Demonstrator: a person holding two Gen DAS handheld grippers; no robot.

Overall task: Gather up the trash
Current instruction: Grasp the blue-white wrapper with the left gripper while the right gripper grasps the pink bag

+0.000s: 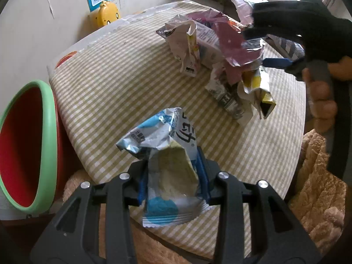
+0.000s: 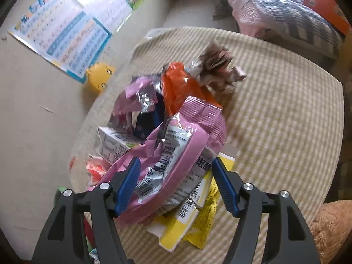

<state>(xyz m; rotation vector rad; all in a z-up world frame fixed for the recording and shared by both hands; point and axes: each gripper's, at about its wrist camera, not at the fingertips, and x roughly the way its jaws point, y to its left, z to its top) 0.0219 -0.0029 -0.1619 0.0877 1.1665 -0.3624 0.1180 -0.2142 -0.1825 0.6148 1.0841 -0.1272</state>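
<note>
A crumpled blue-and-white foil snack wrapper [image 1: 164, 160] is pinched between the blue-padded fingers [image 1: 143, 182] of the left gripper [image 1: 173, 180], its torn mouth turned toward the camera and its lower end hanging below the fingers. It is held over the near edge of the round table [image 1: 110, 92] covered in a yellow-and-white checked cloth, just beside the red bin with a pale green rim [image 1: 47, 132], which stands at the table's left side; the wrapper appears to be held there for dropping into that bin.

The right gripper [image 2: 176, 184] is lowered over the heap of remaining trash with its fingers [image 2: 127, 184] spread on either side of a pink foil packet with a barcode [image 2: 176, 149]. The fingers appear not yet closed on it, so a grasp is judged to be in preparation.

The packet lies on top of a flattened yellow carton [image 2: 191, 220], beside a small white drink carton [image 2: 114, 145], with an orange wrapper [image 2: 178, 85] and a brownish crumpled wrapper [image 2: 217, 70] behind it. These pieces overlap, so more than one may be lifted together. A yellow toy [image 1: 109, 14] sits at the wall, and brown plush fabric [image 1: 316, 176] borders the table on the right.
</note>
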